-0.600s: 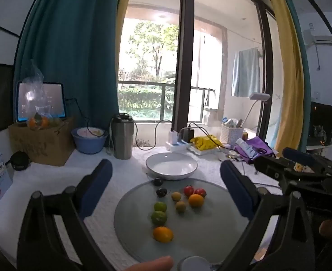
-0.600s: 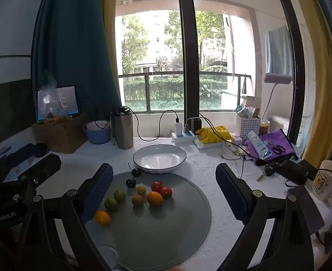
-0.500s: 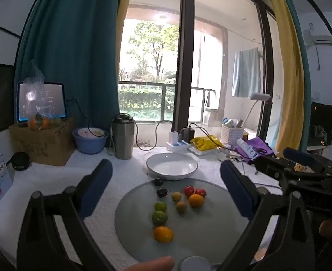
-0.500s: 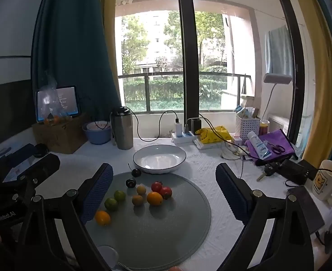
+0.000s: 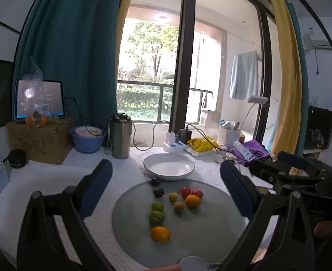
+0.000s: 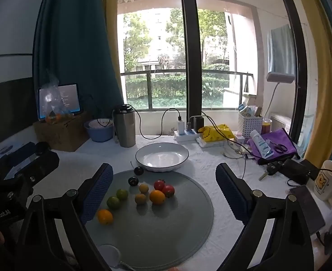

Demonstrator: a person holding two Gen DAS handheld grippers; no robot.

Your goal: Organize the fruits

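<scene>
Fruits mid-frame on mat | likely light, round, roll-prone, tomatoes soft: grip across middle | both hand-held grippers wide, empty

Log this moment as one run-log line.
left tongs: open, empty | right tongs: open, empty | fruits: loose on grey mat | white plate: empty

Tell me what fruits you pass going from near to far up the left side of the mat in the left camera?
Orange → bigger green fruit → smaller green fruit → dark fruit on the mat → dark fruit at the mat's edge.
</scene>
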